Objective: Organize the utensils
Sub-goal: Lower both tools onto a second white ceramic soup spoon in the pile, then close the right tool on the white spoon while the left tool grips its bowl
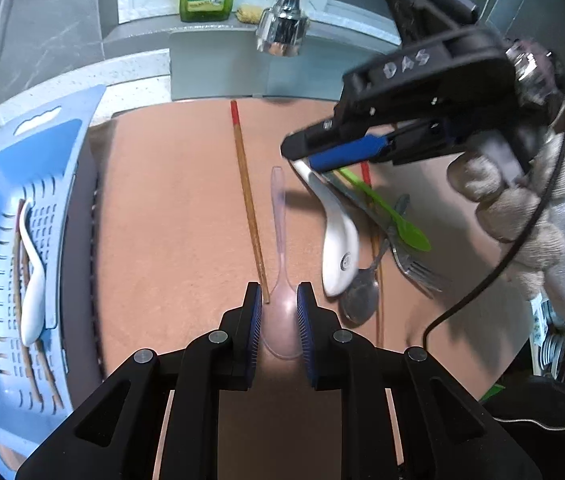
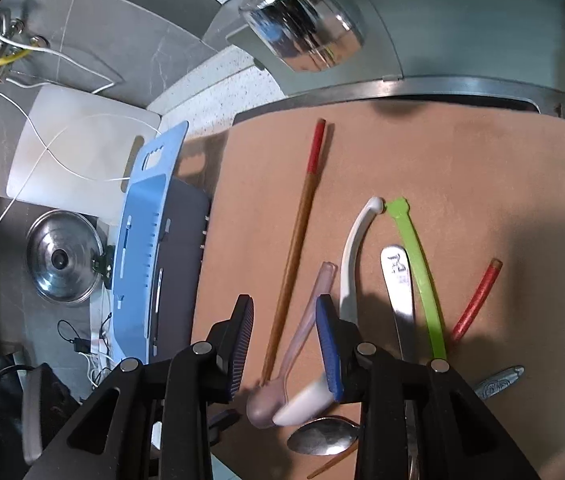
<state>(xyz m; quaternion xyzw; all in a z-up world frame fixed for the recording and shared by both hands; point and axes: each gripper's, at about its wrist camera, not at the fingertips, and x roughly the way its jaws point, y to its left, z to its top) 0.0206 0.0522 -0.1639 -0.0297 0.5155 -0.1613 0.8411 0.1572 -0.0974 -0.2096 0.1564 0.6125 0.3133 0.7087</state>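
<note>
My left gripper (image 1: 279, 312) is shut on the bowl of a translucent pink spoon (image 1: 279, 216), which lies on the brown mat (image 1: 170, 200). Beside it is a red-tipped chopstick (image 1: 248, 208). My right gripper (image 1: 300, 158), held by a gloved hand (image 1: 542, 220), hovers open over the handle end of a white ceramic spoon (image 1: 338, 248). In the right wrist view the right gripper (image 2: 284, 344) has the chopstick (image 2: 294, 256) and pink spoon handle (image 2: 314, 304) below its gap, untouched. The white spoon (image 2: 352, 256) lies just right of its fingers.
A green plastic spoon (image 1: 386, 212), metal fork (image 1: 414, 264), metal spoon (image 1: 360, 296) and a second chopstick (image 2: 478, 300) are piled at the right. The blue basket (image 1: 14, 240) at the left holds a white spoon (image 1: 32, 280) and chopsticks. A tap head (image 1: 282, 28) hangs behind the mat.
</note>
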